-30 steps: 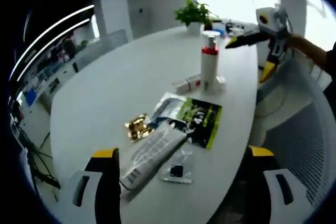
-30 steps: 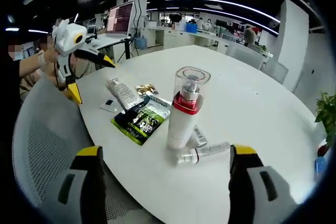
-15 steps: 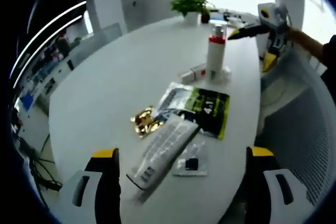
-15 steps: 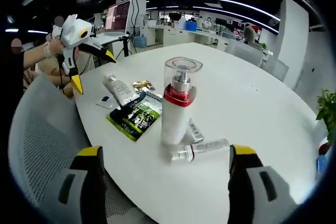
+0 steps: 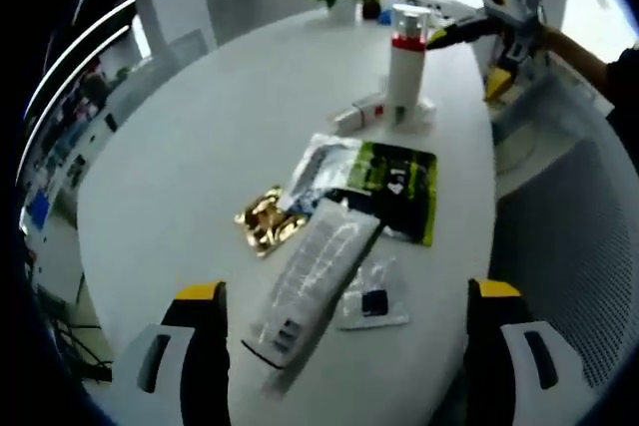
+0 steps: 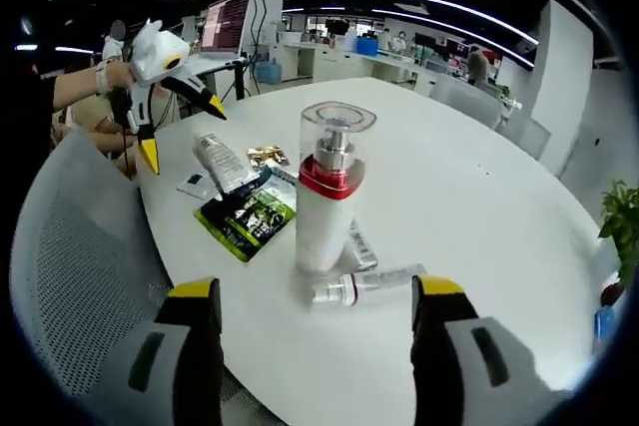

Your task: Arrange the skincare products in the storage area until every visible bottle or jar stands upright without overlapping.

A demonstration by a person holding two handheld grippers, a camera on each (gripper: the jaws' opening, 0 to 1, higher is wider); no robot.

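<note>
Approach step: both my grippers hold their jaws wide apart, empty. The pump bottle [image 6: 325,197] stands upright on the desk [image 6: 479,197]; a small bottle [image 6: 364,286] lies flat at its base, a tube [image 5: 310,281] beyond the sachet [image 5: 384,187]. Next, I judge: lift the small bottle upright.

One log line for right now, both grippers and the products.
left gripper: open, empty | right gripper: open, empty | pump bottle: upright | small bottle: lying beside it | tube: lying flat
</note>
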